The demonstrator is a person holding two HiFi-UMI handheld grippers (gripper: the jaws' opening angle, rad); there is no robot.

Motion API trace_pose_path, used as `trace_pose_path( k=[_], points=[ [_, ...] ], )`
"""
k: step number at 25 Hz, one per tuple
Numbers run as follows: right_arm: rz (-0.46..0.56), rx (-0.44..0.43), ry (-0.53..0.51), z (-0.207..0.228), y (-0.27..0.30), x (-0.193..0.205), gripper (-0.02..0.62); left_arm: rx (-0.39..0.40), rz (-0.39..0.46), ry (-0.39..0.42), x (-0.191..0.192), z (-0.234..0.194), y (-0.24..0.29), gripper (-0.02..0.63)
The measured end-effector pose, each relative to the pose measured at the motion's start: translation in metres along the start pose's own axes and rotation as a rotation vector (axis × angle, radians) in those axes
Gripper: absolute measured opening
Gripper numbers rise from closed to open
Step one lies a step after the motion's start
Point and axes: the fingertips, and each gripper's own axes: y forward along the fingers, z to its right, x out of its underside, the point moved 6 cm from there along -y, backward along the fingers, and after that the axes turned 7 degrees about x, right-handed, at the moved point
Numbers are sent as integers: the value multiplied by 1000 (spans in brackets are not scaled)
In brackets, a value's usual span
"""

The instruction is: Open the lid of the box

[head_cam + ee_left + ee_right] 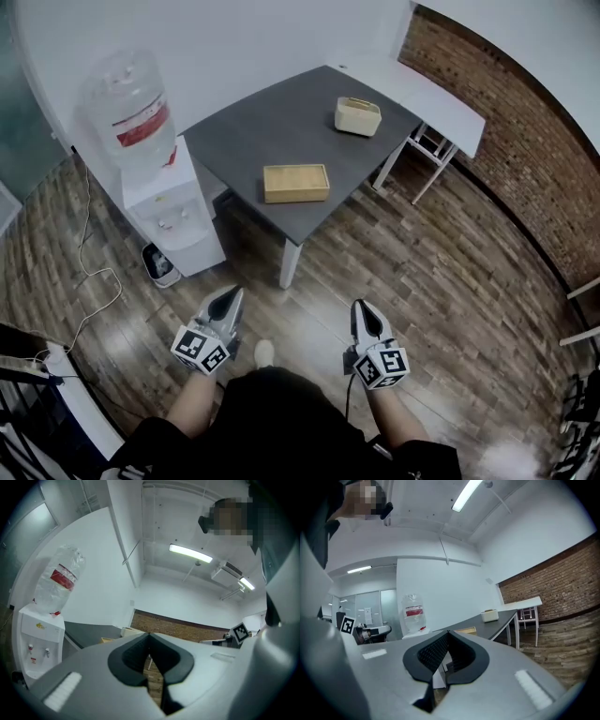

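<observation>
Beyond the smooth grey plastic fingers (225,305), a matt dark-grey table (244,131) carries a pale bare-wood box (296,183) and a smooth cream box (358,116). The plank floor (450,281) gleams faintly; the brick wall (525,141) looks rough.

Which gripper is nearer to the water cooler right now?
Left. The left gripper is over the floor with the water cooler ahead of it and slightly to its left. The right gripper is farther away, off to the right across the person's body.
</observation>
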Motion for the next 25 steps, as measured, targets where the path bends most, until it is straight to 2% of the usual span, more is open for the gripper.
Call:
trace_pose_path(
  k=[11, 25],
  points=[
    [-13, 10, -25, -7, 79, -11, 3, 18, -19, -37, -3, -75, 36, -2],
    [-61, 18, -4, 2, 127, -2, 3, 11, -80, -54, 7, -112, 63, 0]
  ],
)
